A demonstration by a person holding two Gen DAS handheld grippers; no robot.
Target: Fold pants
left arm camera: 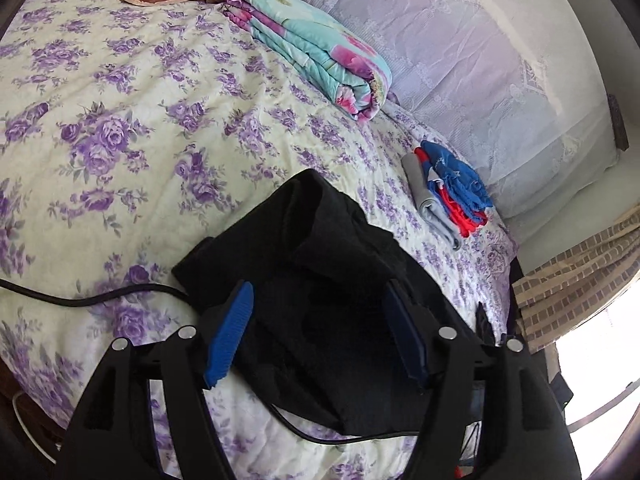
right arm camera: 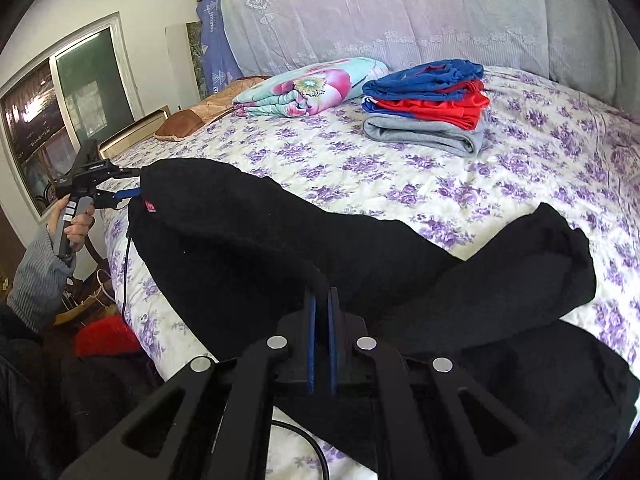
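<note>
On the bed (right arm camera: pixel 400 184) the black pants (right arm camera: pixel 248 248) lay partly doubled, one leg end flopped to the right. The right gripper (right arm camera: pixel 322 300) had its jaws pressed together on a fold of cloth; the left gripper (left arm camera: pixel 320 300) hovered with jaws apart over the pants, near the waist. A good fold probably needed the left to grip first, then both lifting evenly, keeping the edges aligned.

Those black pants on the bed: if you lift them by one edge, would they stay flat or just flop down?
The black pants would probably flop: they already lie in soft humps and creases on the bed. They look thick and fleecy, so likely a little heavy for cloth and not slippery. The right gripper, shut on one edge, will likely lift only that part while the rest drags.
</note>
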